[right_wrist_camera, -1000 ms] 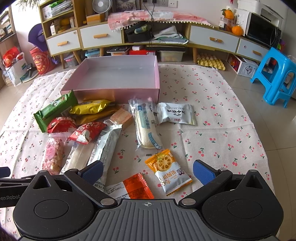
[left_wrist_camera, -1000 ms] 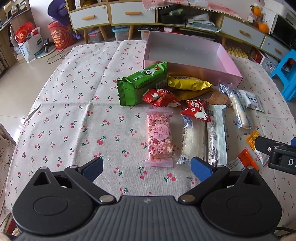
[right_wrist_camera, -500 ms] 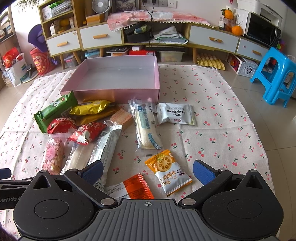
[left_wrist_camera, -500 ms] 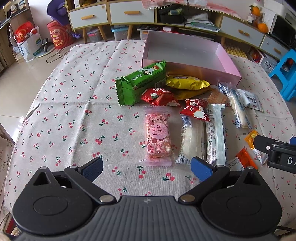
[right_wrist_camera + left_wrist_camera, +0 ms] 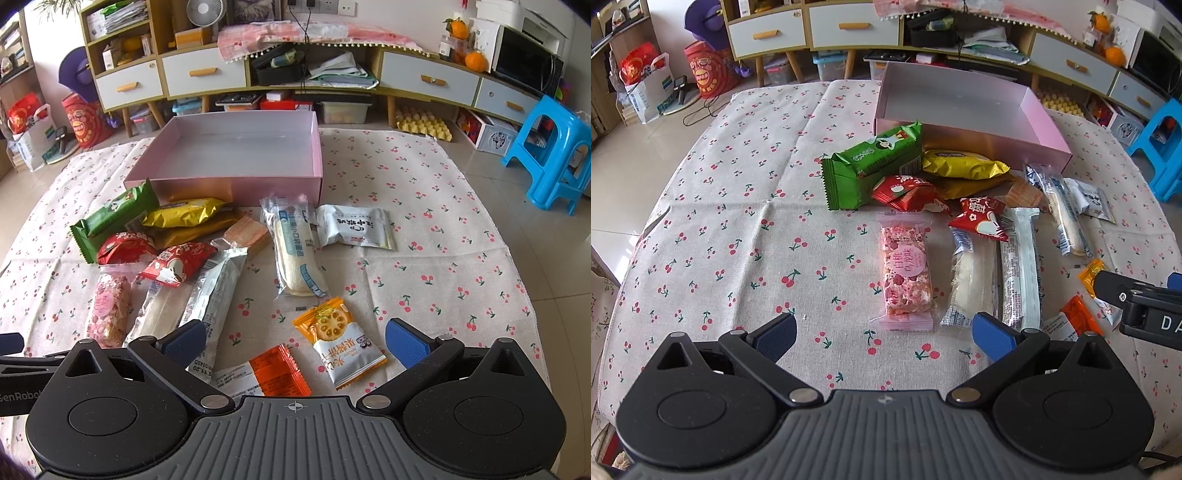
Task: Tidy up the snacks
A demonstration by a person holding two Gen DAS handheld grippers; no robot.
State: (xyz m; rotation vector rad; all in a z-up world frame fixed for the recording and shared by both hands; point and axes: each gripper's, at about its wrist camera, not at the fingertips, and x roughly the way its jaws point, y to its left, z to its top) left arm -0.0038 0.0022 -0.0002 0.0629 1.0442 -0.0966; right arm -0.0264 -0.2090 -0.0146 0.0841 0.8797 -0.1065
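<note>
**Nothing picked yet, left just creeps closer**

Over the last second the left gripper (image 5: 882, 334) nudges toward the pink bar (image 5: 905, 274) at its 12 o'clock. Right gripper (image 5: 293, 339) idles. Both jaws spread, empty. Pink box (image 5: 236, 189) empty, snacks all at its 6 o'clock.

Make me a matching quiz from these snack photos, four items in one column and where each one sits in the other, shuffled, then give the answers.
Things:
1. pink box
2. green packet
3. orange biscuit packet
4. white pouch

Places:
A. between the open right gripper's fingers
B. leaning against the box's near-left corner
C. far end of the cherry-print cloth, nothing inside
D. flat on the cloth in front of the box's near-right corner

Pairs: 1-C, 2-B, 3-A, 4-D
</note>
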